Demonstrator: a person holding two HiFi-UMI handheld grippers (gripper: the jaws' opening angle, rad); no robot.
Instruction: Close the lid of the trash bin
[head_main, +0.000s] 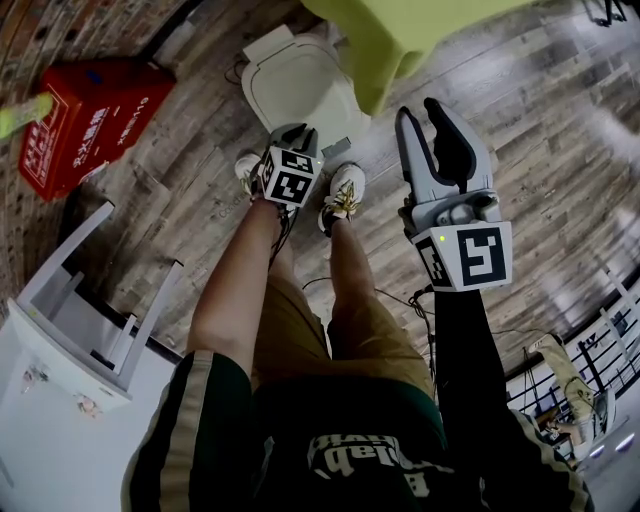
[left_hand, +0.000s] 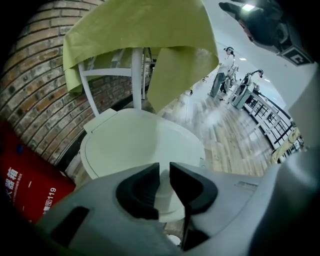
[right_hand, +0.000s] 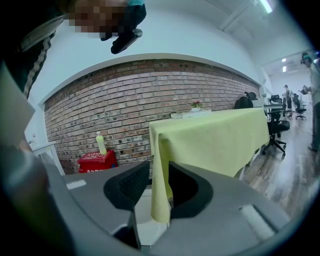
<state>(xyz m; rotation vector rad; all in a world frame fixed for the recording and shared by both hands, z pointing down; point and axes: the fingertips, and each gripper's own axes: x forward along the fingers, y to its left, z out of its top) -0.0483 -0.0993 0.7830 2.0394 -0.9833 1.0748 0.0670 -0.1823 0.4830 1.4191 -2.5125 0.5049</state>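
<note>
My left claw (left_hand: 164, 182) hangs pointing steeply down over the trash bin (head_main: 300, 88), which stands on the wood floor at 12 o'clock from my shoes (head_main: 343, 193), half tucked under the table's yellow-green cloth (head_main: 400, 30). Its jaws stand only a narrow slit apart and grip nothing; through the slit I see the front part of the lid (left_hand: 135, 145) just beyond the tips. Whether the tips already touch it I cannot tell.

My right claw (head_main: 420, 110) is held out at 2 o'clock from my feet, well clear of the bin. Its jaws are also a little apart and empty, with only the cloth's hanging corner in the distance between them.

I judge this to be the closing push itself, or its very end: the lid already looks laid down over the bin rather than standing up. What comes next, I think, is a short press straight down near the front edge, then a lift away. No grip is needed.

The lid is a pale, smooth, rounded plate with a shallow dished top and a squared hinge tab at its far side, at 10 o'clock in the left gripper view. It looks like light plastic. Its front seam is hidden behind my jaws, so I cannot confirm that it is fully seated.
</note>
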